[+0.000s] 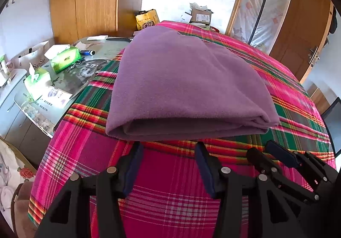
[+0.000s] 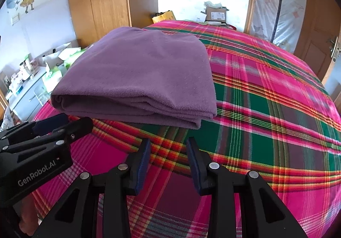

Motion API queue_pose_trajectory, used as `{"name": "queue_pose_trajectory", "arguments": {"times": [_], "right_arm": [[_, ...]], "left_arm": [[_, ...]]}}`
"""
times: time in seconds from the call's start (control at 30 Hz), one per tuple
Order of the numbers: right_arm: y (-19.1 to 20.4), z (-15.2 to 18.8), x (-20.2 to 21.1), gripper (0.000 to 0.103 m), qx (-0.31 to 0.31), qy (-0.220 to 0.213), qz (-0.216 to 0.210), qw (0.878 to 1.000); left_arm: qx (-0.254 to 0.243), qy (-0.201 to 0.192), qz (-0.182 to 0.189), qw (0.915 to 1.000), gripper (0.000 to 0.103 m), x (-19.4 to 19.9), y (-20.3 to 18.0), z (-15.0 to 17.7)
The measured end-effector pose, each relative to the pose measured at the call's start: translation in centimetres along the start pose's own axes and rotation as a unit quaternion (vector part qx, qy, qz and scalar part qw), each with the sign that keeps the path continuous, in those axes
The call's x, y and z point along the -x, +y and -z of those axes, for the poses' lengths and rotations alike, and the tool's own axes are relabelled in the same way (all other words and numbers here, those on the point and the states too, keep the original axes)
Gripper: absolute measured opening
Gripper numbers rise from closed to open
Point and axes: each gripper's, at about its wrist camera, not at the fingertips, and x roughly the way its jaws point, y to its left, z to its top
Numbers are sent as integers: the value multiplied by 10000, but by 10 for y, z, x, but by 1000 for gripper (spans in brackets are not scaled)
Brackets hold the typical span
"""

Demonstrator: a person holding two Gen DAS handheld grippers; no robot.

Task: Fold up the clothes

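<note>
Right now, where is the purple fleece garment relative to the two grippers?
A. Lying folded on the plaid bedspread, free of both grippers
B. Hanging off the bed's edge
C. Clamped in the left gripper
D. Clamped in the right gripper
A: the purple fleece garment lies folded flat on the pink-and-green plaid bedspread, while the left gripper and right gripper both stand open just short of its near edge, holding nothing.

purple fleece garment (image 1: 183, 80) | folded into a flat rectangle | lying on plaid bedspread (image 1: 170, 174)
</note>
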Motion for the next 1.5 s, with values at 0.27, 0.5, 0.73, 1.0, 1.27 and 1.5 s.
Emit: {"name": "queue_pose_trajectory", "arguments": {"times": [0.27,0.5,0.73,1.0,1.27,1.5], "right_arm": [[-1,1,1,37,-16,-5,-10,10000],[-1,1,1,37,-35,-5,-3,10000],[-1,1,1,37,-39,-5,-1,10000],[0,1,0,37,-48,-4,2,10000],[1,0,0,37,-51,-5,11,10000],[1,1,0,37,-82,-6,27,10000]], "left_arm": [[-149,-56,-163,9997,51,-1,-6,2],[-131,-65,-100,9998,51,0,-3,2],[-180,-66,-166,9997,51,0,-5,3],[-212,-46,-197,9996,51,1,-7,5],[-182,-34,-154,9997,51,1,-5,4],[-120,-18,-129,9998,51,2,-5,3]]}}
